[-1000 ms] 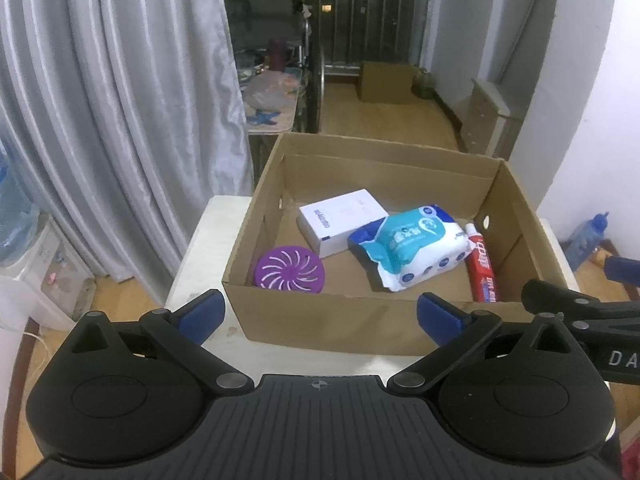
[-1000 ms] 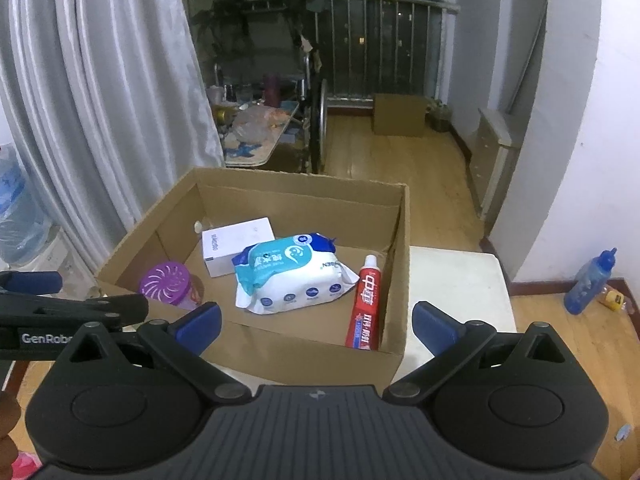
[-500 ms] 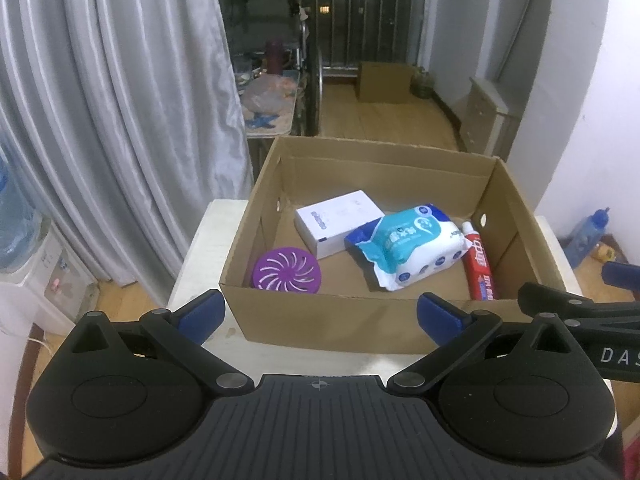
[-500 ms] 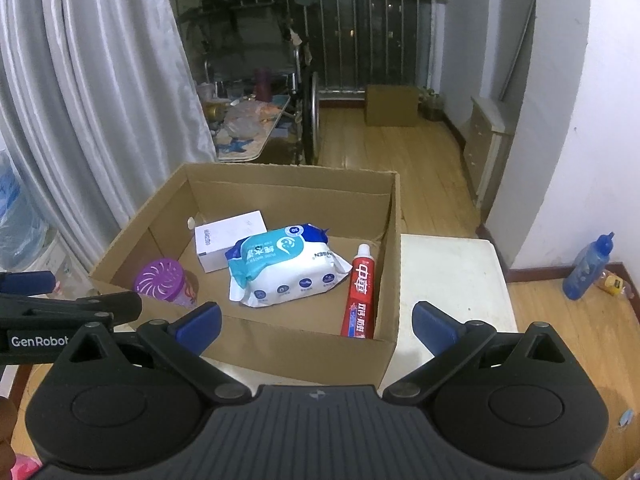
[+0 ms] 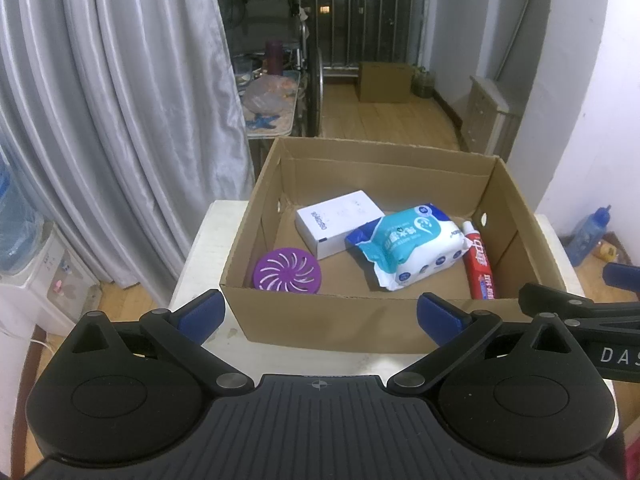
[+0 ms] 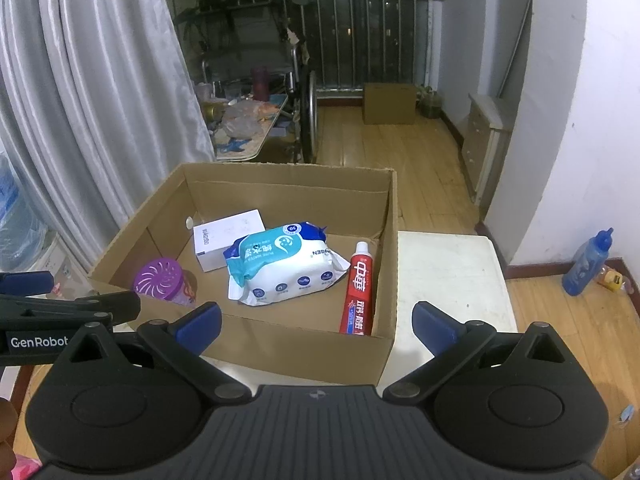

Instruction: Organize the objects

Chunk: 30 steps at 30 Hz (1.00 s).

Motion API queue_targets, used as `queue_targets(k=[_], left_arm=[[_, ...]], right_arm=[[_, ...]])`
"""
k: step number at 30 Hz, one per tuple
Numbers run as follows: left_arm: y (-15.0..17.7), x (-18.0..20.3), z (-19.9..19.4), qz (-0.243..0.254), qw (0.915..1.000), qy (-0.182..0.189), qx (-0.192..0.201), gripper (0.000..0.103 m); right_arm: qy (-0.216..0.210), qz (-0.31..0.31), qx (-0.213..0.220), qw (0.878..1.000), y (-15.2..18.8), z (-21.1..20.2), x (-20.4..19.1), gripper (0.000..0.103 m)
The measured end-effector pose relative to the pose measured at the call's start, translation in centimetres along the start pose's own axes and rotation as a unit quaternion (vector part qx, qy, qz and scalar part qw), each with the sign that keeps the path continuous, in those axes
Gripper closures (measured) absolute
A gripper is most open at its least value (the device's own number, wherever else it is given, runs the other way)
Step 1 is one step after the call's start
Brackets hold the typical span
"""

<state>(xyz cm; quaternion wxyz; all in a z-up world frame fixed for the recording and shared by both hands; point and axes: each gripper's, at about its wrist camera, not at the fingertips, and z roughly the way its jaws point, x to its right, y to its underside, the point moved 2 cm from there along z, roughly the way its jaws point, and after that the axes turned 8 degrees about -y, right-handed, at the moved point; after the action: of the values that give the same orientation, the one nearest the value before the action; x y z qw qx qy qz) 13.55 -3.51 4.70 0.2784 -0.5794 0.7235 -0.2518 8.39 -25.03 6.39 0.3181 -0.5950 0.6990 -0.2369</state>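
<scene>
An open cardboard box stands on a white table. Inside lie a white carton, a blue and white wipes pack, a red toothpaste tube along the right wall, and a purple round air freshener at the front left. My left gripper hangs open before the box's near wall, holding nothing. My right gripper is open too, over the box's front right corner, also holding nothing.
Grey curtains hang at the left. A cluttered side table and a small cardboard box stand behind on the wooden floor. A blue bottle lies on the floor at right. White walls rise at the right.
Both grippers have drawn back and up from the box, so it sits smaller and lower in both views. The jaws stayed open and the box's contents did not move.
</scene>
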Motion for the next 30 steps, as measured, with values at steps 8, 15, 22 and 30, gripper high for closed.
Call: queue_targets(k=[8,15,22,30], left_arm=[[-0.08,-0.03,0.03,-0.002,1.0,0.0,0.003,0.0],[-0.13,0.07,0.03,0.0,1.0,0.0,0.003,0.0],[-0.21,0.14,-0.04,0.001,1.0,-0.001,0.005,0.0],[-0.34,0.18,-0.21,0.002,1.0,-0.003,0.008,0.0]], right_arm=[[0.001,0.001,-0.001,1.0,0.0,-0.09,0.05,0.0],[0.001,0.003,-0.002,1.0,0.08,-0.12,0.01,0.0],[0.001,0.003,-0.002,1.0,0.12,-0.13,0.06,0.0],[0.0,0.005,0.0,1.0,0.17,-0.45,0.11,0.0]])
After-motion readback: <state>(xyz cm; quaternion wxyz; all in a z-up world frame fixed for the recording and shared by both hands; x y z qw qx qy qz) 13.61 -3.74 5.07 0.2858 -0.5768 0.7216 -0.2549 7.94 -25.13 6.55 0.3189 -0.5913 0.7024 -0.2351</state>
